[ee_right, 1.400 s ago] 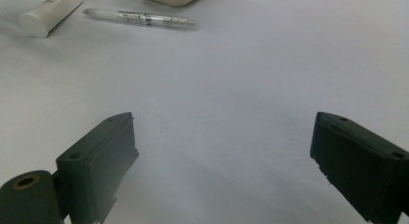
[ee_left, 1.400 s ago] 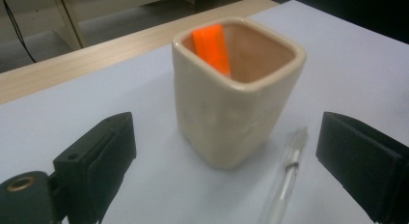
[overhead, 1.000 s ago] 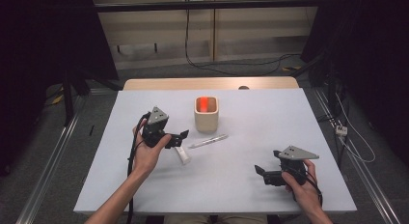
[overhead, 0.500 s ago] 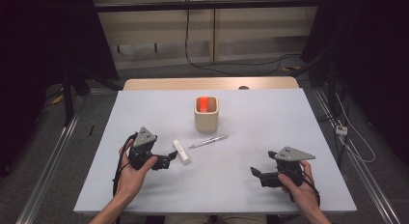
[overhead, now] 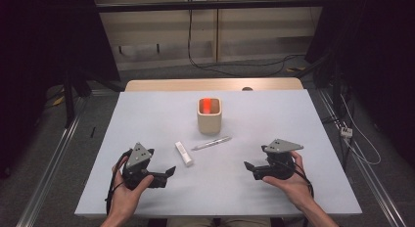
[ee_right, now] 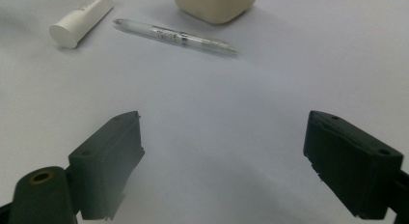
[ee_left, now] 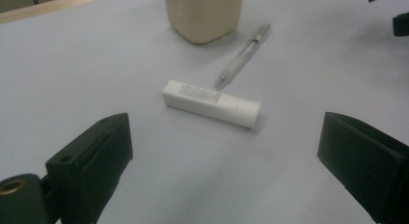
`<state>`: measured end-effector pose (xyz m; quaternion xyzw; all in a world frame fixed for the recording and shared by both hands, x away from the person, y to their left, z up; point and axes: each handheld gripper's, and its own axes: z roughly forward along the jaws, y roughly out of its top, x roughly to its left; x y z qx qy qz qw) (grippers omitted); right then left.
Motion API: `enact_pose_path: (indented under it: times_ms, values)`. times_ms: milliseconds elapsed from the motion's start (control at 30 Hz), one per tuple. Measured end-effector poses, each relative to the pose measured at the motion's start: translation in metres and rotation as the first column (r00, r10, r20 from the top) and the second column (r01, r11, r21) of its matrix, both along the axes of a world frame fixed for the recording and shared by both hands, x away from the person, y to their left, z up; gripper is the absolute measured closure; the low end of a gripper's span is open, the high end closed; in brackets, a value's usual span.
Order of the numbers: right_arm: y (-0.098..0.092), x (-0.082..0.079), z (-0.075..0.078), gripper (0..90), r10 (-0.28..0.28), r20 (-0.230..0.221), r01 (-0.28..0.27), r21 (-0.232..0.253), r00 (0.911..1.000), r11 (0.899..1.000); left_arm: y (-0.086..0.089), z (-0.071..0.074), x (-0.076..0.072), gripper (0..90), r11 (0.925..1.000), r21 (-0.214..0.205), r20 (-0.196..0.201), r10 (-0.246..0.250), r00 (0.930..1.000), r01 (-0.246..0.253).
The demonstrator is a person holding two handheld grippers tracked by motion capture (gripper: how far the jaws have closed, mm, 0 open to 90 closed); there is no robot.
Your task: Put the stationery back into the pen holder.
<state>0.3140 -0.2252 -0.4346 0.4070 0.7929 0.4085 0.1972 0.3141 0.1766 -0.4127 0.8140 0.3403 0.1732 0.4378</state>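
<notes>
A white tube (overhead: pixel 184 153) (ee_left: pixel 211 103) (ee_right: pixel 82 18) lies flat on the white table (overhead: pixel 147 119), with a clear pen (overhead: pixel 211 143) (ee_left: pixel 243 55) (ee_right: pixel 176 36) just to its right. Behind them stands a beige cup (overhead: pixel 209 115) (ee_left: pixel 204 14) (ee_right: pixel 215 4) with something red inside. My left gripper (overhead: pixel 168 172) (ee_left: pixel 226 161) rests near the front left, open and empty, its jaws facing the tube a short way off. My right gripper (overhead: pixel 249 168) (ee_right: pixel 224 161) sits at the front right, open and empty, pointing left toward the pen.
A wooden strip (overhead: pixel 210 84) runs along the table's far edge. Metal rails (overhead: pixel 54 153) flank the table on the floor, and cables (overhead: pixel 357 139) trail on the right. Dark curtains stand at both sides.
My left gripper has let go of the white tube and drawn back toward the front left of the table. The tube now lies on the table. My right gripper has barely moved.
</notes>
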Motion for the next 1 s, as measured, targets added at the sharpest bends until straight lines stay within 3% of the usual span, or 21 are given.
enact_pose_path:
  times_ms: [100, 200, 267, 400, 567, 700, 900, 1000]
  values:
    - [0.008, 0.008, 0.004, 11.2, 0.007, 0.003, -0.007, -0.003, 1.0000, 1.000, -0.006, -0.008, -0.006, 5.2, 0.9998, -0.009, -0.031, -0.017, 0.9994, 0.017]
    - [0.012, 0.018, 0.004, 13.6, 0.012, -0.005, -0.012, 0.021, 0.9999, 1.000, -0.010, -0.013, -0.009, 5.6, 0.9995, 0.002, -0.017, -0.030, 0.9994, 0.030]
    - [0.014, 0.025, 0.002, 15.7, -0.008, -0.003, 0.008, 0.012, 1.0000, 1.000, -0.010, -0.014, -0.010, 5.4, 0.9994, -0.014, -0.014, -0.032, 0.9994, 0.032]
    - [0.015, 0.032, 0.000, 18.9, -0.008, -0.018, 0.008, 0.008, 0.9998, 1.000, -0.007, -0.017, -0.010, 5.4, 0.9995, -0.025, 0.007, -0.016, 0.9998, 0.016]
    - [0.017, 0.041, 0.002, 25.7, -0.008, -0.016, 0.008, 0.019, 0.9998, 1.000, -0.005, -0.021, -0.007, 5.4, 0.9990, -0.043, -0.020, 0.009, 0.9998, -0.010]
    - [0.019, 0.051, 0.006, 34.8, -0.012, 0.003, 0.012, 0.028, 0.9999, 1.000, -0.005, -0.021, -0.007, 5.4, 0.9990, -0.043, -0.010, 0.007, 0.9999, -0.008]
    - [0.028, 0.069, 0.010, 54.8, -0.001, 0.010, 0.000, 0.035, 1.0000, 0.999, -0.002, -0.026, -0.008, 5.8, 0.9989, -0.044, -0.033, 0.014, 0.9994, -0.015]
    - [0.034, 0.077, 0.007, 66.4, 0.012, 0.009, -0.012, -0.005, 0.9999, 1.000, 0.000, -0.026, -0.007, 5.8, 0.9987, -0.045, -0.027, 0.025, 0.9993, -0.026]
